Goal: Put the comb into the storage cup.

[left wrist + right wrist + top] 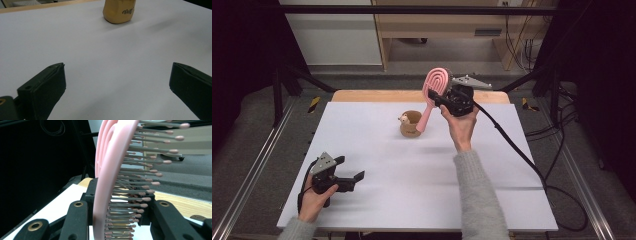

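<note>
A pink hairbrush point(436, 83) is held up over the back of the table, head up and handle slanting down to the left. My right gripper point(440, 98) is shut on the lower part of its head, and in the right gripper view the bristles point(140, 182) stick out to the right between my jaws point(120, 203). The handle's lower end overlaps the right rim of a small brown cup point(410, 126); I cannot tell whether it is inside. My left gripper point(350, 169) rests open on the table's front left, nothing between its jaws point(117, 77), facing the cup point(119, 12).
The white table top point(377, 160) has a wooden strip point(377, 95) along its back edge. A black cable point(512, 145) trails from the right gripper across the table's right side. Metal frame rails run down both sides of the table.
</note>
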Motion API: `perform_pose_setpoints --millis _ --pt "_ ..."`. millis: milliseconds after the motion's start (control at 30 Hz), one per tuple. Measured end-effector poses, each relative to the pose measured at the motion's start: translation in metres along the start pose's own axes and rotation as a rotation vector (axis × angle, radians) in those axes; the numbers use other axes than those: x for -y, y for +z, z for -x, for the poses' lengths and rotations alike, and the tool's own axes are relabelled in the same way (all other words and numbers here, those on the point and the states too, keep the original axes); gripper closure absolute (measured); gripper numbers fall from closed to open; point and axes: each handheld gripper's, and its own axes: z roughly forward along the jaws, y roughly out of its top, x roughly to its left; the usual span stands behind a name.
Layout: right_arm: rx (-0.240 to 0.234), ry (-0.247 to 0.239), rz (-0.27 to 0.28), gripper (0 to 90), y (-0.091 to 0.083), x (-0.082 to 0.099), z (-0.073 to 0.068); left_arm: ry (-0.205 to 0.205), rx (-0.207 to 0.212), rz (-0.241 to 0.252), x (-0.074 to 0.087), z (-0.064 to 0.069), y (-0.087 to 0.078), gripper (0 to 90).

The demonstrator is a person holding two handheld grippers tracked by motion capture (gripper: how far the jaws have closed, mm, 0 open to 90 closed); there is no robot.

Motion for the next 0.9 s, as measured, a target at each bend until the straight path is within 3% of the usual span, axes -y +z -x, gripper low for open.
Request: perform_pose_setpoints --millis 900 --pt "0.047 0.022 0.029 62.7 0.026 -0.010 0.006 0.001 -0.002 -0.005 0.001 -0.001 0.000 0.7"
